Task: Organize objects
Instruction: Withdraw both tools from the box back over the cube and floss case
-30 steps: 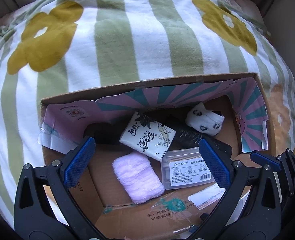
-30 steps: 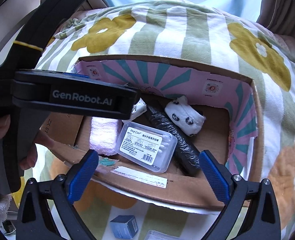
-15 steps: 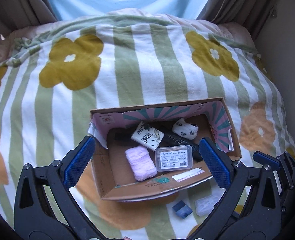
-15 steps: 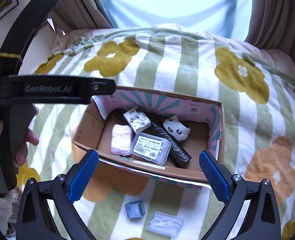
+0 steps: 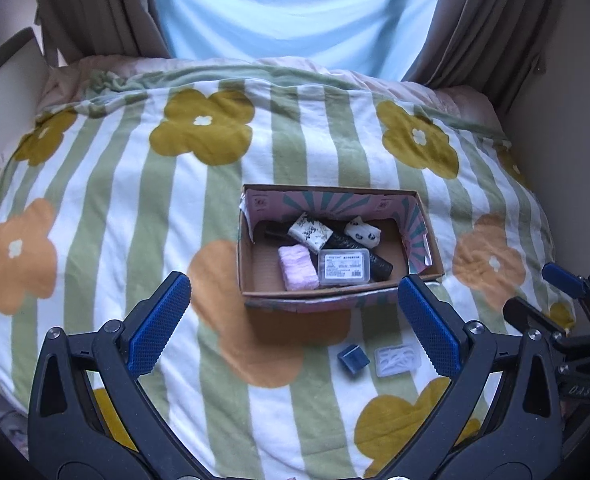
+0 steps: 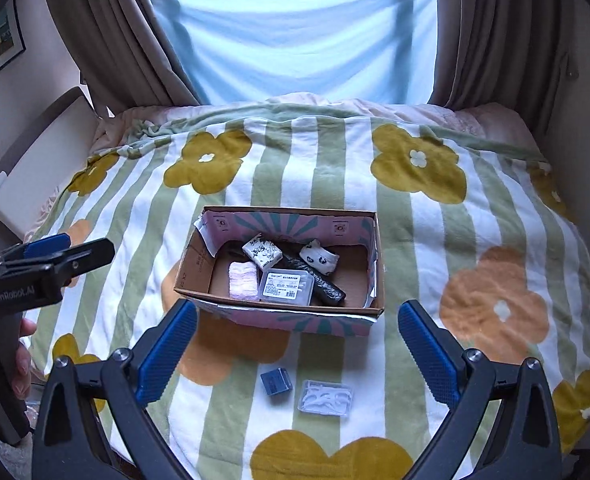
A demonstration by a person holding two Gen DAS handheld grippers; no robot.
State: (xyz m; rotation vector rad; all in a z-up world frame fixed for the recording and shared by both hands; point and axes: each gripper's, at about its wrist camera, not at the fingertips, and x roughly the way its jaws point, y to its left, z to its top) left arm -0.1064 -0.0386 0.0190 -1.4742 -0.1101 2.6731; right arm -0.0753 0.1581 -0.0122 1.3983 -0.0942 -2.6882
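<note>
Looked along the left gripper [image 5: 293, 281] first. Found it spread wide, with nothing between its blue pads [image 5: 159, 320]. Found the right gripper [image 6: 297, 308] spread wide too, and holding nothing. Saw both of them up above the bed, not touching anything on it. Caught a bit of a hand [image 6: 19, 360] at the left edge of the right view, around the black handle of the left gripper.

Spotted a small blue box [image 6: 277, 381] lying on the blanket [image 6: 335, 160], closest to the grippers. Spotted a clear plastic case [image 6: 326, 397] with white bits inside, just beside the blue box, on its right. Saw both of them outside the cardboard box [image 6: 279, 320], near its front wall.

Then looked into the open cardboard box, sitting in the middle of the bed. Found a pink fluffy cloth [image 6: 243, 280] at the front left. Found a clear case with a white label [image 6: 287, 286] right next to it, lying partly on a long black roll [image 6: 323, 284]. Farther back, saw a white pack with black drawings [image 6: 262, 252] and a rolled white sock with black spots [image 6: 319, 257].

Beyond the box, saw more green-striped blanket with big yellow and orange flowers. At the very back, saw brown curtains [image 6: 115, 40] on both sides of a light blue sheet [image 6: 295, 32].
</note>
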